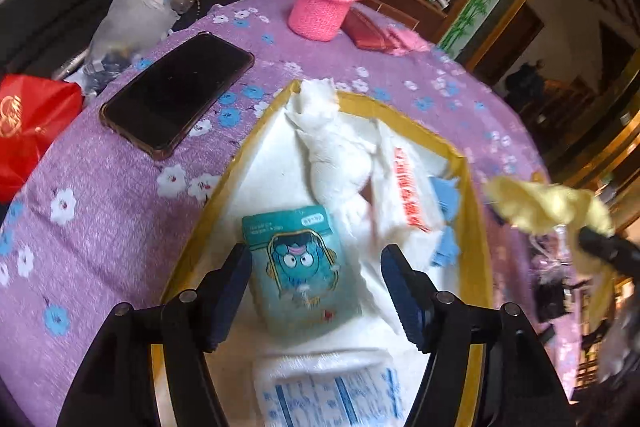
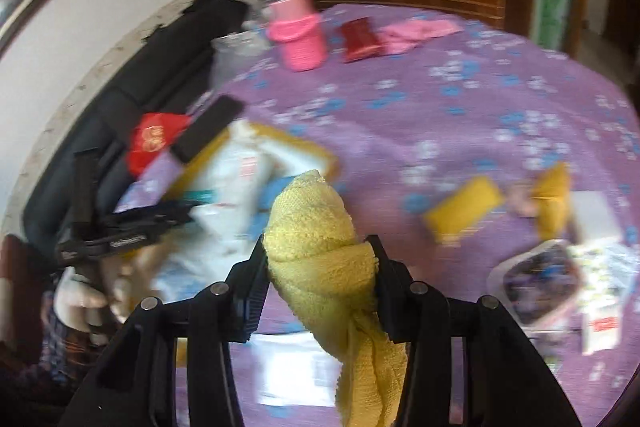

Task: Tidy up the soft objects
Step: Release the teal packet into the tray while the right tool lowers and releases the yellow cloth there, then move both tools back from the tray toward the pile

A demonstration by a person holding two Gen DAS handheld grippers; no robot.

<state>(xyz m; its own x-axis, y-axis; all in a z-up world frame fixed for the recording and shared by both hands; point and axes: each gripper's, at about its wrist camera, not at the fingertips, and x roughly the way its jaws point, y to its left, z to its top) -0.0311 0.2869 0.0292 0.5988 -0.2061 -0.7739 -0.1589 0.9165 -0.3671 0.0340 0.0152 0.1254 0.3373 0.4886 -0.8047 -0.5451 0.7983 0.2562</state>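
A yellow-rimmed box on the purple flowered tablecloth holds a knotted white cloth, a white pack with red print, a blue-patterned tissue pack and a teal cartoon packet. My left gripper hangs open over the teal packet, its right pad clear of it. My right gripper is shut on a knotted yellow towel, held up to the right of the box. The left wrist view shows that towel at its right edge.
A black phone lies left of the box. At the back stand a pink knitted holder with a bottle, a red wallet and a pink cloth. Yellow rolls, a plastic container and a paper lie to the right.
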